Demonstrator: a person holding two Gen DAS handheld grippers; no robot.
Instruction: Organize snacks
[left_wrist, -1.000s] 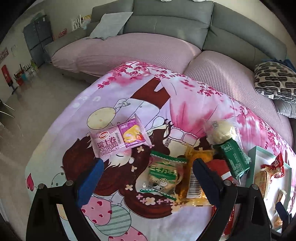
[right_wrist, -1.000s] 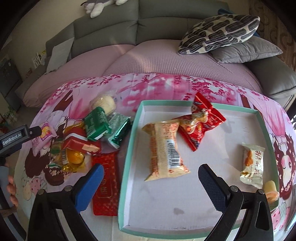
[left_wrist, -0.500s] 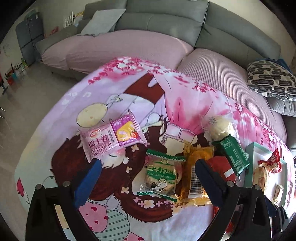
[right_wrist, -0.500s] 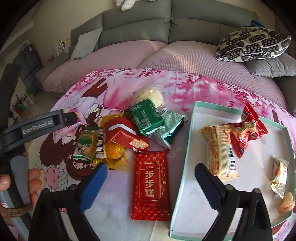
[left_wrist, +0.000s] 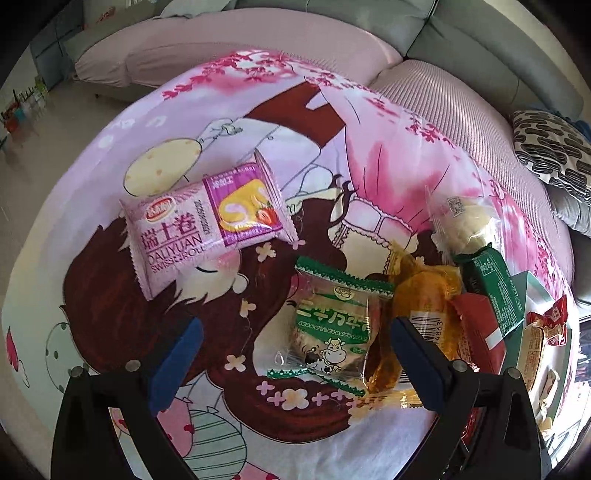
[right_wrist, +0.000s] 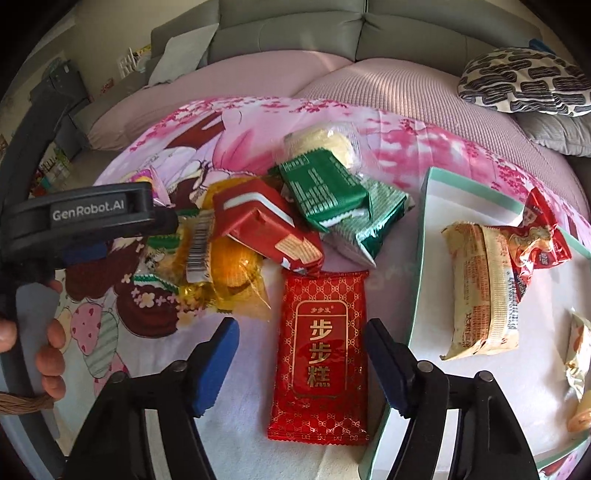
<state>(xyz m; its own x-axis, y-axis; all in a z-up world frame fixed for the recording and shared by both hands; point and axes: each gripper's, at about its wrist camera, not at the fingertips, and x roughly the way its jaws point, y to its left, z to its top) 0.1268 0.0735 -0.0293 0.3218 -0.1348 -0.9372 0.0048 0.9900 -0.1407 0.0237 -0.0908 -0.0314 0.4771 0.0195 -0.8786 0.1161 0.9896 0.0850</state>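
The right gripper, its jaws just narrowing, is straddling a flat red packet without pressing it. That packet is lying beside the tray, below a heap of wafers blocking the far side. The left gripper is hovering spread wide over a green milk snack, near a pink Swiss roll.

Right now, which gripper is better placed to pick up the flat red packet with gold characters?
The right gripper: the flat red packet lies between its half-closed fingers, beside the white tray. The left gripper hangs open over the green-edged milk snack.
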